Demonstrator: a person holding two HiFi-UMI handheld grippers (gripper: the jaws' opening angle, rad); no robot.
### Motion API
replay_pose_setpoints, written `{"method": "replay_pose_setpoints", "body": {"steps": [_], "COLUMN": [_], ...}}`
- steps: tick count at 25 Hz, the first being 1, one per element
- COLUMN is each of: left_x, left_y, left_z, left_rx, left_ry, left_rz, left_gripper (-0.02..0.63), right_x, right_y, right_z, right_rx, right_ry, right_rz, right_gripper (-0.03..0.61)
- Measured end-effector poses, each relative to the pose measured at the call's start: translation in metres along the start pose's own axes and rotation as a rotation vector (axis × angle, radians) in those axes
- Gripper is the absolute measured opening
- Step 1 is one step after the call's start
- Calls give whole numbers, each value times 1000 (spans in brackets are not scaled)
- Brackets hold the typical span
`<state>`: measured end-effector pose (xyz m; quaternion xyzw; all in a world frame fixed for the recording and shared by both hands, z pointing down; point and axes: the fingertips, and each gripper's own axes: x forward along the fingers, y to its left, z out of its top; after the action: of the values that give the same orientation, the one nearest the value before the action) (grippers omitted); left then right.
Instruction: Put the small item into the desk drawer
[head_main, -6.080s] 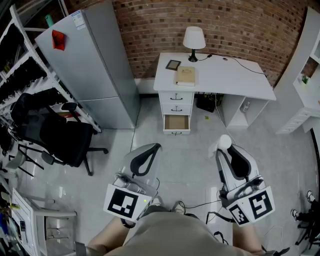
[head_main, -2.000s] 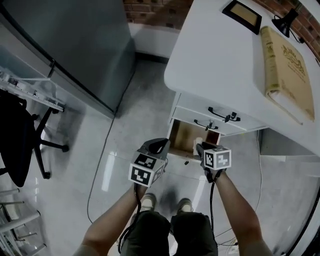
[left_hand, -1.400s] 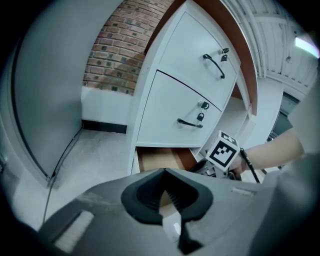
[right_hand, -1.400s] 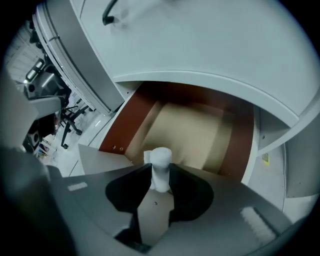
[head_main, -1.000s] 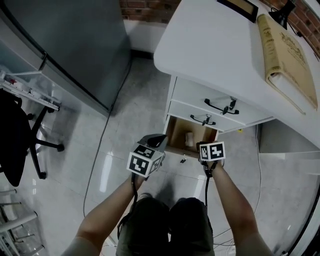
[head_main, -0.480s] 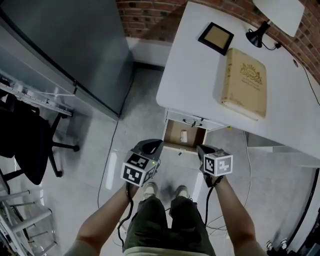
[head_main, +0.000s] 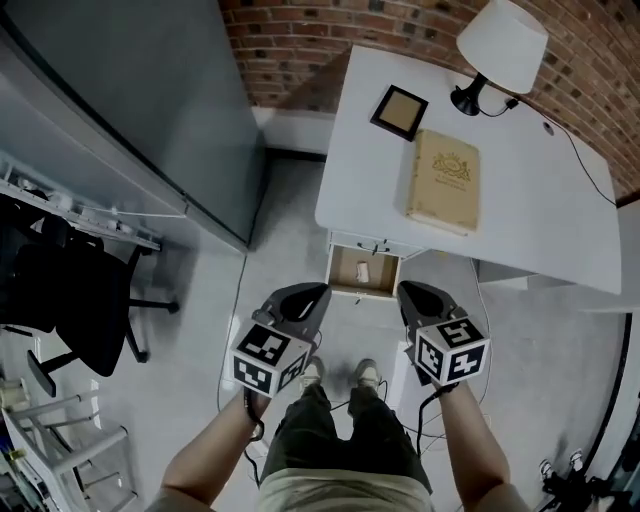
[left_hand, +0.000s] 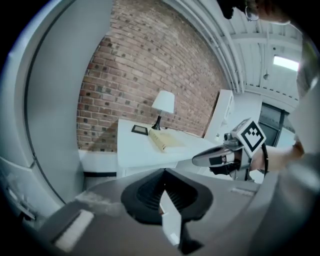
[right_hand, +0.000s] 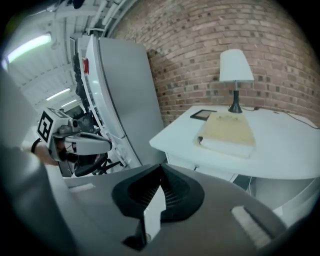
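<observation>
Brickwork (head_main: 300, 30) is seen far ahead of both pairs of jaws, behind a white desk (head_main: 520, 210) on which a lamp (head_main: 500, 40), a picture frame (head_main: 399, 111) and a tan book (head_main: 443, 180) are set. A grey fridge (head_main: 120, 100) is placed well off to the left of the left jaws, with a black office chair (head_main: 80, 300) beside it, and grey floor (head_main: 290, 210) is spread beneath.

The desk's lowest drawer (head_main: 383, 276) is found open just beyond the jaw tips, between the two grippers' lines of aim, and the small item (head_main: 362, 270) is seen lying inside it, touched by neither gripper.

The left gripper (head_main: 311, 293) is shown with its jaws pressed together and nothing pinched. The right gripper (head_main: 407, 292) is likewise closed tight on nothing.

Both grippers are held side by side but apart, above the floor and short of the drawer front. Their tips are pointed toward the desk and their marker cubes turned upward. The forearms (head_main: 215, 455) are stretched forward on either side of the legs.
</observation>
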<state>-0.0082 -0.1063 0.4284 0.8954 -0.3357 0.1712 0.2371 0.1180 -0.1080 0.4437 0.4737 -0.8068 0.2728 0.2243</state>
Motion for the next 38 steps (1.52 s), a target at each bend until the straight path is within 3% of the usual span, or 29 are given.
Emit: {"method": "replay_pose_setpoints", "body": {"steps": [6,12,17,20,27,38], "left_x": [-69,-137,-183,-211,-256,-277], "left_y": [-30,-58,-88,-108,-144,-143], "left_z": [78,152,202,225,252,251], "left_rx": [108,163,243,327,343,338], "left_ry": [-75,-200,-296,-367,-422,-428], "left_rz": [13,35,47,98,62,96], "left_gripper": [3,2,2,2,2,2], "right_x": [-81,-162,-226,-265,-313,-316], "right_y": [51,106,143,163,198,221], "right_z": [77,146,196,217,241,241], "right_rx": [-27,-31,-96,-151,-242,-263], "right_ry": [-141,-287,-426,-512,-575,-577], "right_rz": [4,66,60,34,29,67], "right_gripper": [5,4,3,3,3,3]}}
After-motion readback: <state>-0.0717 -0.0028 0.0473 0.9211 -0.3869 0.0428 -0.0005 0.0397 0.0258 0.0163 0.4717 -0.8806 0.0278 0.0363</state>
